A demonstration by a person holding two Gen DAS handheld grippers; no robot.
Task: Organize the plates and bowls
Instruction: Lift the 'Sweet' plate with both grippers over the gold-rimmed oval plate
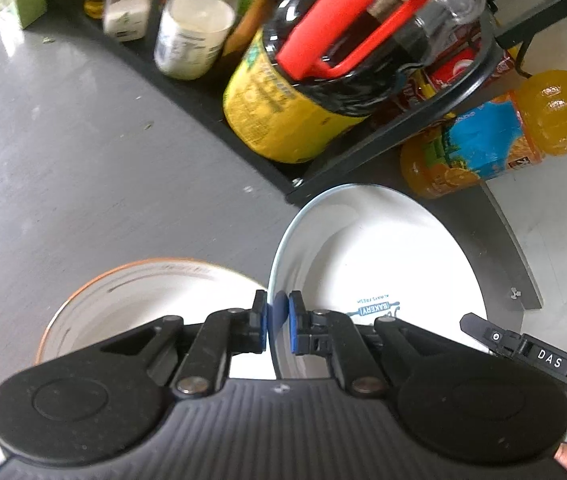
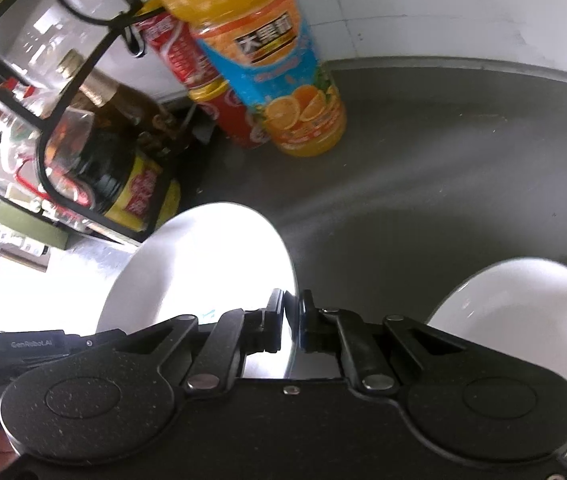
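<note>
Your left gripper (image 1: pixel 278 322) and right gripper (image 2: pixel 292 320) pinch opposite rims of the white glazed bakery-print plate (image 1: pixel 383 264) | stiff, slippery, breakable | grip rims squarely, level.

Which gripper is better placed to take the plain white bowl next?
Probably right: the white bowl lies just beside the right gripper; the left gripper sees only the orange-rimmed bowl. Both clamp the plate.

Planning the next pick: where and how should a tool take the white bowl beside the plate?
Pinch the rim of the white bowl from above, one finger inside, one outside. It sits upright, mouth open, and its rounded glossy wall looks too wide to span. The right tool must first release the plate.
</note>
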